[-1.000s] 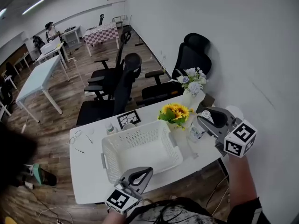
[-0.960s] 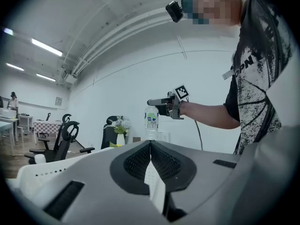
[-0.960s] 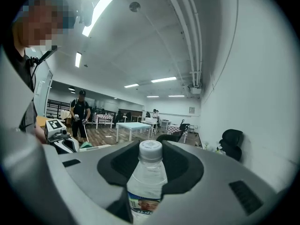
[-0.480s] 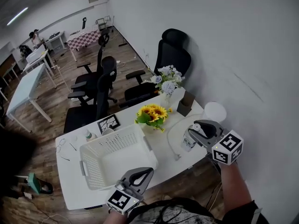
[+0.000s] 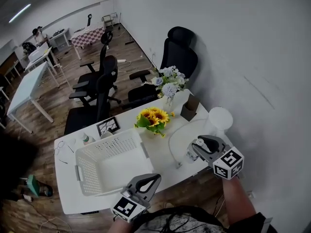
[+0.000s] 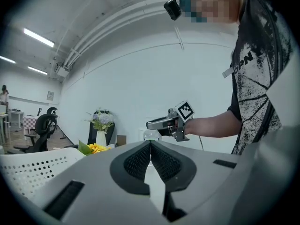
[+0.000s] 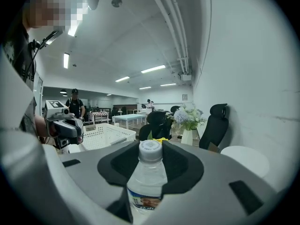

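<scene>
- Head view: right gripper [image 5: 199,145] hangs over the near right end of the white desk [image 5: 160,152], with a clear plastic bottle [image 5: 192,154] upright between its dark fingers. The left gripper [image 5: 154,177] is at the desk's near edge, just beside a white plastic basket [image 5: 77,171] with perforated walls and a rounded rectangular rim. Beyond the basket are sunflowers [image 5: 151,118], a white vase of pale flowers [image 5: 165,84], a small brown box [image 5: 189,108] and a thin white cable [image 5: 171,144] curving over the desktop. Black padded office chairs [image 5: 180,47] stand behind the desk.
- Left gripper view: the ribbed black fingers [image 6: 136,161] are pressed together into one seam with nothing between them. Past them the other gripper shows, its marker cube [image 6: 186,110] facing this way.
- Right gripper view: the wide, matte black fingers [image 7: 183,168] pinch the bottle below its neck. Its white ribbed cap [image 7: 151,150] stands above them and the printed label sits lower on the smooth round body.
</scene>
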